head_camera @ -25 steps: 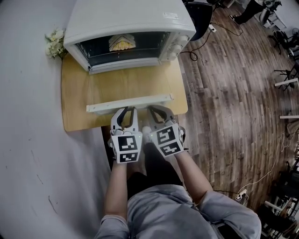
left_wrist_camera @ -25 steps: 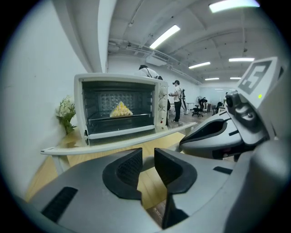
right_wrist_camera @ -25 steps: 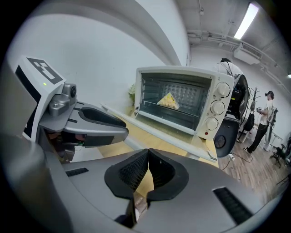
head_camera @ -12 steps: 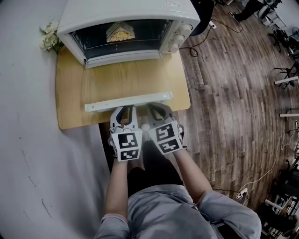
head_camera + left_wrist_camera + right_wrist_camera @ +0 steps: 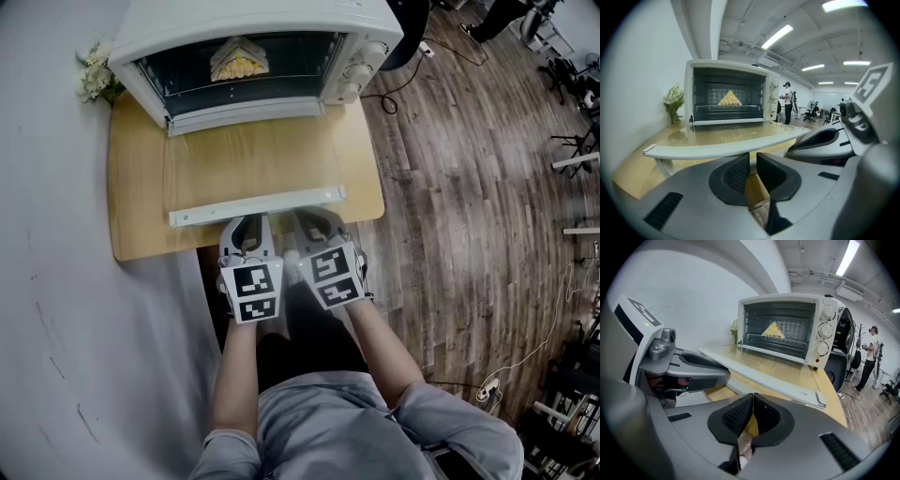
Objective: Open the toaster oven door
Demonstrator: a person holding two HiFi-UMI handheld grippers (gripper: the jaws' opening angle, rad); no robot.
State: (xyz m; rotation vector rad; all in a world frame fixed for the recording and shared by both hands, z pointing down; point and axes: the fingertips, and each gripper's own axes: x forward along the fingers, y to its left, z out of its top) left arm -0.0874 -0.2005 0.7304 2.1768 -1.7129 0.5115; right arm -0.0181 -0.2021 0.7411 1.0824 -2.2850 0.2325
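Observation:
The white toaster oven (image 5: 253,37) stands at the back of a small wooden table (image 5: 141,225). Its glass door (image 5: 253,159) lies folded down flat, and the white handle bar (image 5: 258,204) runs along the near edge. Yellow food (image 5: 238,58) sits on the rack inside. My left gripper (image 5: 247,223) hovers just short of the handle; its jaws are closing, a narrow gap left and nothing between them (image 5: 753,159). My right gripper (image 5: 314,220) is beside it, shut and empty (image 5: 753,401), also just short of the handle (image 5: 764,380).
A small bunch of white flowers (image 5: 94,80) stands left of the oven against the white wall. The oven's dials (image 5: 361,66) face the right side. Wood floor (image 5: 450,187) with cables, chairs and a person standing far off lies to the right.
The left gripper's jaws have narrowed. Both grippers have stayed just short of the door handle; the view has shifted slightly.

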